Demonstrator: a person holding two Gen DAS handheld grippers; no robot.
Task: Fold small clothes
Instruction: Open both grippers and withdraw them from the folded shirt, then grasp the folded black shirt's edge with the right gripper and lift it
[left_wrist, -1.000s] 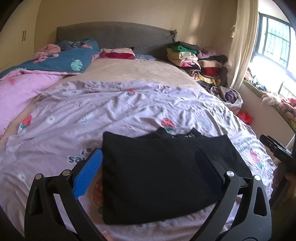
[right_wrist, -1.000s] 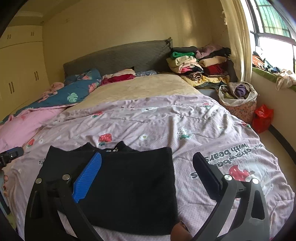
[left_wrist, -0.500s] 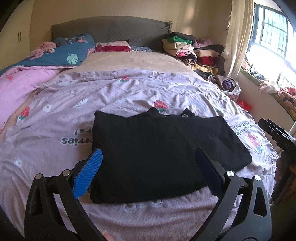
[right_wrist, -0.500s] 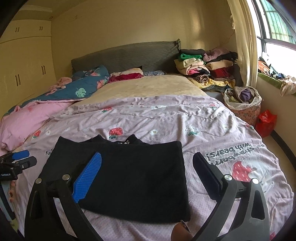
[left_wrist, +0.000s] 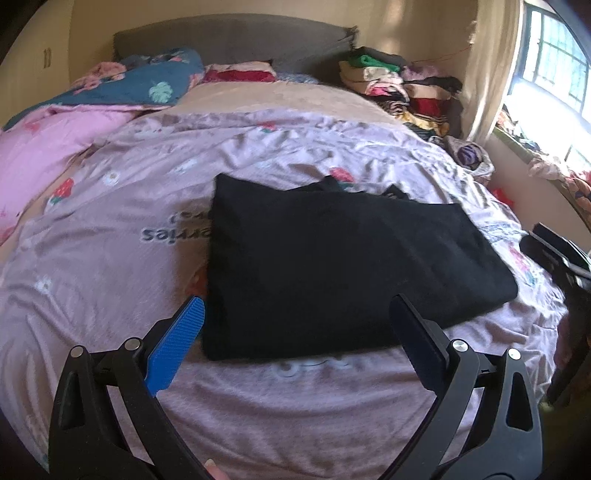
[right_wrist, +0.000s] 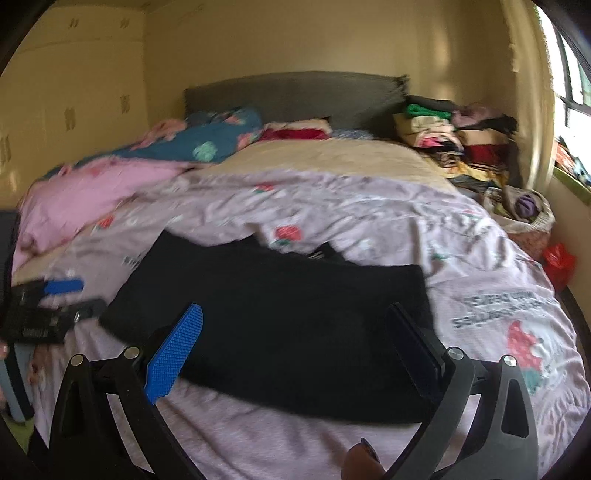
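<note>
Black garment (left_wrist: 343, 266) folded into a flat rectangle, lying on the lilac strawberry-print duvet (left_wrist: 110, 266) near the foot of the bed; left gripper (left_wrist: 295, 332) fingers spread, holding nothing; right gripper (right_wrist: 295, 332) same, fingers apart, empty; clothes pile (left_wrist: 402, 88) stacked beside the headboard (left_wrist: 229, 40).

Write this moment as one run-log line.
left gripper: open, empty | right gripper: open, empty | black garment: folded flat on lilac duvet | phase: between grasps

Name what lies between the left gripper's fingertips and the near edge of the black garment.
Only bare lilac bedcover: the left gripper hangs open before the black garment, per the left wrist view.
</note>
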